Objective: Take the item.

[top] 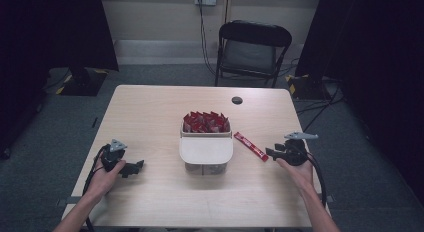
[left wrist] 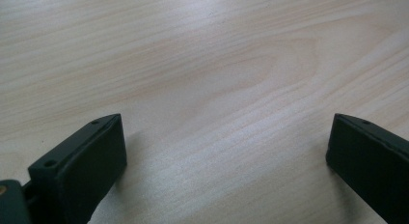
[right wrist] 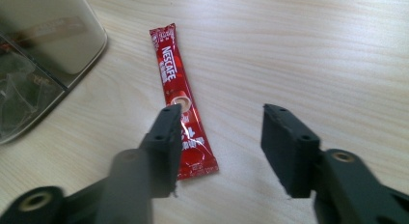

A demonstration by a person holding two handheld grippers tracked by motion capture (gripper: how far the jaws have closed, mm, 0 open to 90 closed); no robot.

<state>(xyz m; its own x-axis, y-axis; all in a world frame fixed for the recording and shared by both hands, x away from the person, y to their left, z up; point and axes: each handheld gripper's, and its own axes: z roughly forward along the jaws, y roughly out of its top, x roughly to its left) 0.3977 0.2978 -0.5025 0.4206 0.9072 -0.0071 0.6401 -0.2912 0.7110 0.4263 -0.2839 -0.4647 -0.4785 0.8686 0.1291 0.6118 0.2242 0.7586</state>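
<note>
Right gripper view has the right gripper half open over the table, nothing clamped; the red coffee stick lies flat by its left jaw. I judge a pick-up or release here. Next: straddle and close. The container sits close alongside; the left gripper rests wide, empty.

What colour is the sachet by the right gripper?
Red with white lettering; the sachet shows best in the right gripper view.
</note>
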